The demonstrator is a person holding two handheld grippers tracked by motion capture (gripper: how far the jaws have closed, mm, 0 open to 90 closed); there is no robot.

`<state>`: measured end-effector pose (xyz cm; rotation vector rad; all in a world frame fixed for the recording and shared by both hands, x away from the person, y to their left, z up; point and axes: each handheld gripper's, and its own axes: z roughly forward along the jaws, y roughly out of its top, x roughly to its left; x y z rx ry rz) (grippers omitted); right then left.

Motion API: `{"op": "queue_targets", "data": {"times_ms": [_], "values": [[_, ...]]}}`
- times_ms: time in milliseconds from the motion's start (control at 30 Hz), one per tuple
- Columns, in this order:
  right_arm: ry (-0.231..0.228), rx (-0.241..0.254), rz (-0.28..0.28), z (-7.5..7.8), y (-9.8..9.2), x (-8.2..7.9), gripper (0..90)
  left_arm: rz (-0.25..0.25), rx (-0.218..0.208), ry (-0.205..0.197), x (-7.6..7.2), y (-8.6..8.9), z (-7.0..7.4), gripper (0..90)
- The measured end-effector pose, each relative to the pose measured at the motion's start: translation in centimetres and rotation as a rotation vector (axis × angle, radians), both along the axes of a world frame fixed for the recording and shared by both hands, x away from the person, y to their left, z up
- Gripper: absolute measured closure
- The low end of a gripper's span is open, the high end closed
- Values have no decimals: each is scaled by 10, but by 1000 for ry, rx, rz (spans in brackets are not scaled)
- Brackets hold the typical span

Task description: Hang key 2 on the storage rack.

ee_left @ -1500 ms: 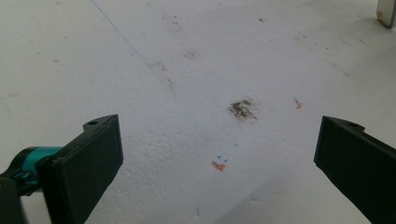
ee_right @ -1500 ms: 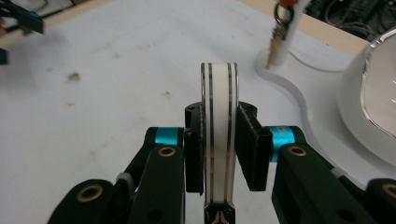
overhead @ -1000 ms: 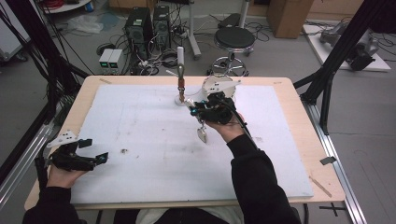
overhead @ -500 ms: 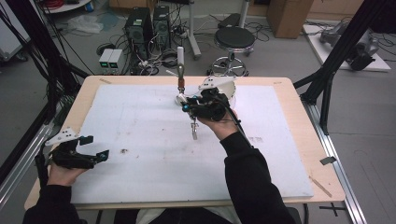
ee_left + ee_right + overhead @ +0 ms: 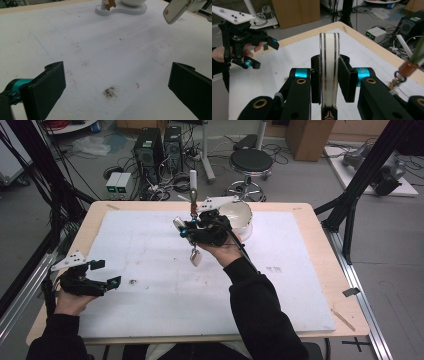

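My right gripper hovers over the back middle of the white mat, shut on a flat white utensil with dark stripes. The utensil's wider end hangs below the hand. Just behind it a white bowl rests on a white base. A thin post with a brown piece rises from that base. My left gripper is held low at the mat's front left, open with nothing between its jaws. It is also seen in the right gripper view.
The white mat covers most of the wooden table. A small dark stain lies on it just ahead of the left gripper. Black frame struts stand at both table sides. Computers, cables and a stool are on the floor behind.
My right gripper has carried the utensil leftward across the back of the mat, away from the bowl. The left gripper has stayed put.
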<state>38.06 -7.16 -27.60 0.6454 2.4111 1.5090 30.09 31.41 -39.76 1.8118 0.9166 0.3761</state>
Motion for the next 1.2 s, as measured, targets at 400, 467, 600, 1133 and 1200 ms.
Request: {"op": "queue_targets", "data": {"times_ms": [400,467,600,1133,1200], "values": [[-10,-5,54,5,29,-1,739,-101,-41,-80,18,-30,39,17],[-17,-11,63,8,32,-1,738,-110,-41,-90,21,-33,45,17],[-21,-3,82,14,36,-2,738,-135,-48,-112,26,-42,60,19],[-8,55,118,19,46,-1,738,-289,-141,-130,55,-79,99,163],[-5,65,121,20,47,-1,738,-314,-147,-125,57,-84,101,198]]}}
